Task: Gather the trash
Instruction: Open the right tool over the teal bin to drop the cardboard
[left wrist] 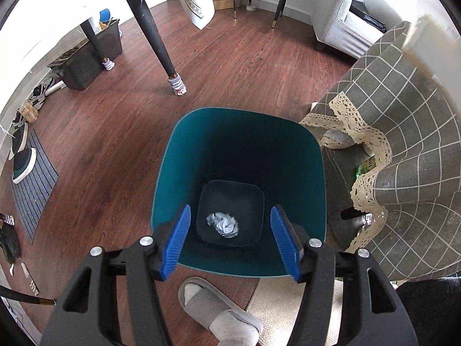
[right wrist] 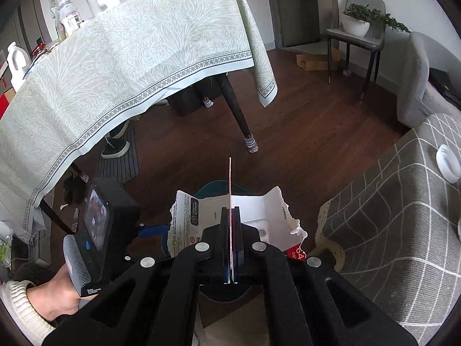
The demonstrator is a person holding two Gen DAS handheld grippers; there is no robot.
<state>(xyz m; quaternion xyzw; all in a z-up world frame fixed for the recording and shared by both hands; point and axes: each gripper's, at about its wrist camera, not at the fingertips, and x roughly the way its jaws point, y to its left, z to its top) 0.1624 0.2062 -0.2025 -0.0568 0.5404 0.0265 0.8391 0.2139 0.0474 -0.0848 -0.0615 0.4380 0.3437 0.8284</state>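
One teal bin [left wrist: 239,173], smooth-walled and square with rounded corners, sits on the wood-grain floor [left wrist: 230,66]. One crumpled white paper ball [left wrist: 223,224] lies at its bottom. The left gripper [left wrist: 230,239] hovers over the rim, its two ribbed blue pads [left wrist: 177,240] spread wide with nothing between them. A checked grey cloth [left wrist: 403,150] with lace trim hangs to the right. Only the right-wrist view shows the right gripper [right wrist: 230,242], clamped tight on one torn, printed cardboard package [right wrist: 259,210] above the bin.
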